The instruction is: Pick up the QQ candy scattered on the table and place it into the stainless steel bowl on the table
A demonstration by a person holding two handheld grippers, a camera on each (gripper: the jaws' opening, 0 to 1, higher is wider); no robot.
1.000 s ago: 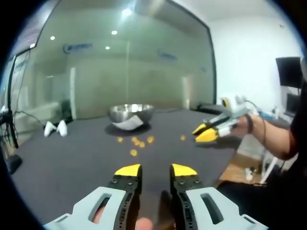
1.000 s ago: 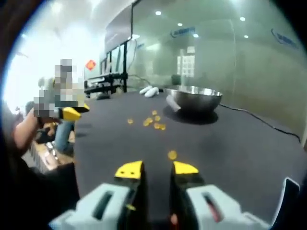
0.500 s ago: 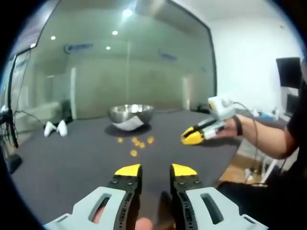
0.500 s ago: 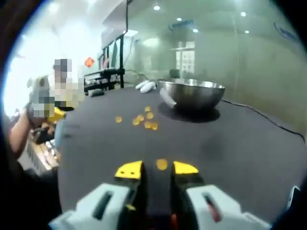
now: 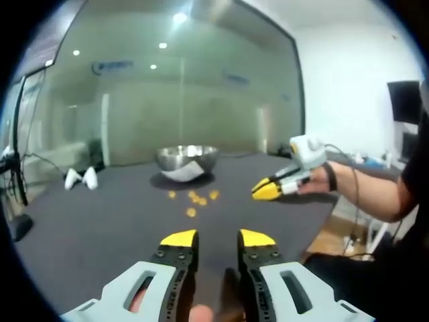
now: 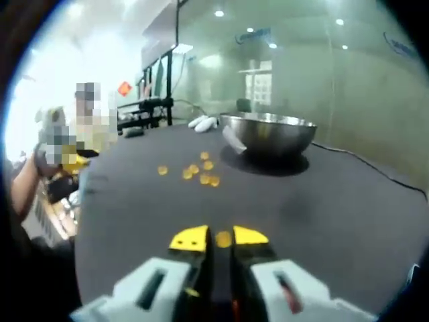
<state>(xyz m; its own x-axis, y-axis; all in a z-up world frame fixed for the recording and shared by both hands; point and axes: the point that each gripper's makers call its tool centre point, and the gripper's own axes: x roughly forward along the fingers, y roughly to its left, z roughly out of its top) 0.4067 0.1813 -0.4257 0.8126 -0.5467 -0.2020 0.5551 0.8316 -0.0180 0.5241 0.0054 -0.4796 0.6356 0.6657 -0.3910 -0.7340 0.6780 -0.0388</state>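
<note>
The right gripper [image 6: 220, 237], grey-bodied with yellow-tipped jaws, has its tips drawn nearly together on either side of a small round orange QQ candy [image 6: 223, 238] lying on the dark grey table [image 6: 348, 201]; whether the pads already press the sweet or merely flank it cannot be told from the right gripper view. The step in hand looks to be the pinch on this nearest candy. To do it well, the tips should stay low against the tabletop with the sweet centred between them, and close gently, since a soft, rounded sweet is likely to squirt out sideways if caught off-centre or squeezed hard; only once it is seated should the gripper lift. Beyond it lies a loose cluster of further orange candies [image 6: 200, 173], and behind those stands the shiny round stainless steel bowl [image 6: 271, 133] with a pale scoop-like thing leaning at its near side, so the carry is a short forward one over the cluster. The left gripper [image 5: 217, 238] hangs above bare table with its jaws parted by a clear gap and nothing between them, well short of the cluster. Two white objects [image 5: 80, 177] lie by the far left edge in the left gripper view.
</note>
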